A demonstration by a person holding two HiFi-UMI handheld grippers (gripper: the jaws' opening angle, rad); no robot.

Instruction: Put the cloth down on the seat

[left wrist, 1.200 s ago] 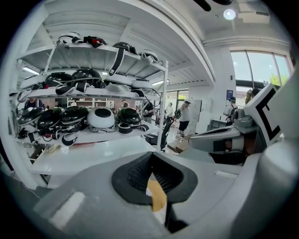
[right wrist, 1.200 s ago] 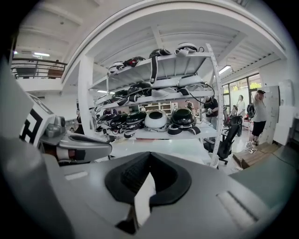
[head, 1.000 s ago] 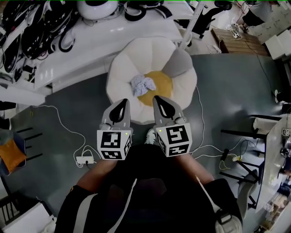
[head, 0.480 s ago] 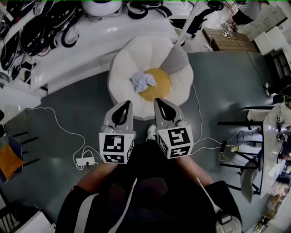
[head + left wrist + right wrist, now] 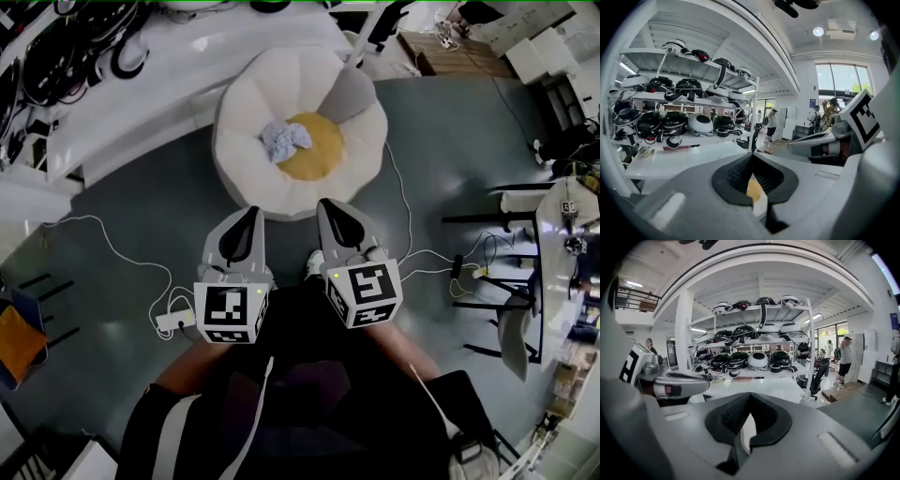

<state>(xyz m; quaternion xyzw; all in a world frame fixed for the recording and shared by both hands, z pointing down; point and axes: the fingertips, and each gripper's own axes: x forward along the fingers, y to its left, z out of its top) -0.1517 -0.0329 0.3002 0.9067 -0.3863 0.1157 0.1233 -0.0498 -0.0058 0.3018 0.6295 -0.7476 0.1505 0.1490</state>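
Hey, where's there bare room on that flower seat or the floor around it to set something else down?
On the seat, the yellow centre right of the cloth is bare, as are the white petals around it. The grey floor right of the seat is open. Cables and a power strip clutter the floor at left.

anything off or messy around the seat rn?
Nothing damaged or spilled. The cloth sits bunched in a crumpled heap on the seat, at the left edge of its yellow centre, not spread flat. A power strip lies loose on the floor near the person.
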